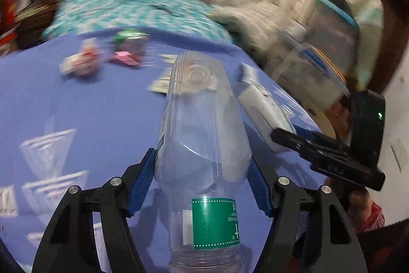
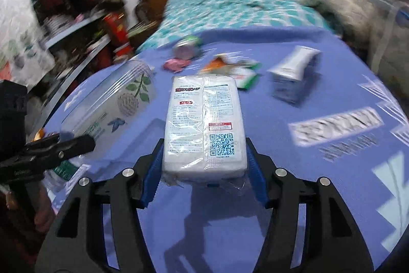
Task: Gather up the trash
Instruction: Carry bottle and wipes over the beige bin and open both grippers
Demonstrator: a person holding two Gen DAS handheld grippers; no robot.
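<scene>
Several wrappers (image 2: 230,68) and a tube (image 2: 294,65) litter the cloth (image 2: 306,183) beyond

the bottle (image 1: 202,145) is running off the bottom edge; beyond the bottle, small wrappers (image 1: 84,63) are smearing into unreadable blur.

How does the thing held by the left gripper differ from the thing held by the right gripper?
The left gripper holds a clear plastic bottle; the right gripper holds a white wrapped packet. The bottle is round, see-through and seems empty; the packet is flat, rectangular and opaque. The bottle bears a green label; the packet bears printed text and a QR code. Both are clamped between blue pads above the blue cloth.
</scene>
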